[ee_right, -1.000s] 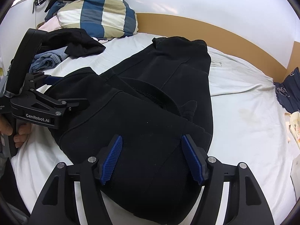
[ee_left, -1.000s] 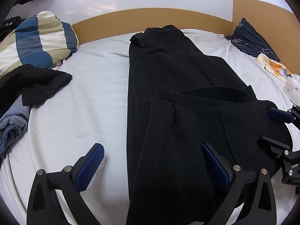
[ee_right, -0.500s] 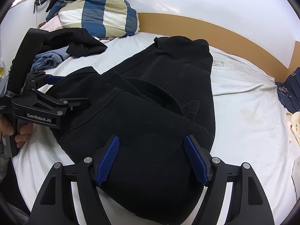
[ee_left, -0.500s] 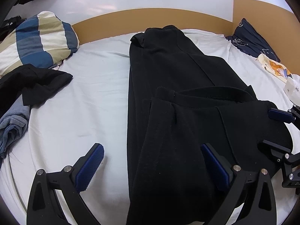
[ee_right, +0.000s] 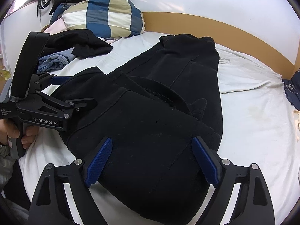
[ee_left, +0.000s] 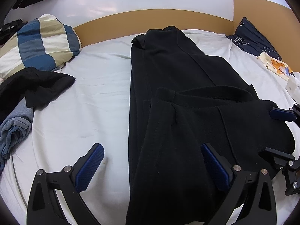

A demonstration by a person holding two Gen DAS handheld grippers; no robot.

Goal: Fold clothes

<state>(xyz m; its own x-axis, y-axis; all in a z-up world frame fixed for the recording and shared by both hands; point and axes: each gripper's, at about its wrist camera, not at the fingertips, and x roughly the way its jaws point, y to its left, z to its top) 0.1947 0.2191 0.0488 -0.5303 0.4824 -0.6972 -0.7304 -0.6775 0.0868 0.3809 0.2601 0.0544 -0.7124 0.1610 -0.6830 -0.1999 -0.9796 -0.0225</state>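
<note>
- Nearest in the left wrist view, the left gripper (ee_left: 151,165) hangs low over the bed with its jaws spread wide and nothing between them; one blue pad sits over bare sheet, the other over black cloth.
- At the bottom of the right wrist view, the right gripper (ee_right: 152,161) is likewise wide open and empty, both pads poised above the near end of the garment.
- The black trousers (ee_left: 178,97) lie lengthwise up the centre of the frame on the white bed sheet (ee_left: 90,101), the near part doubled over so the waistband (ee_left: 211,91) faces up mid-frame.
- The fabric looks thick, soft and limp, probably fleece: it should sag when lifted, so pinching through both layers at the folded edge or the waistband corners seems safest.
- Open sheet lies left of centre and at the right of the right wrist view.
- Farther off, a loose black garment (ee_left: 39,86) and blue cloth (ee_left: 15,131) crowd the left edge, a checked pillow (ee_left: 39,43) sits upper left, and the wooden headboard (ee_left: 150,16) closes the far side.
</note>
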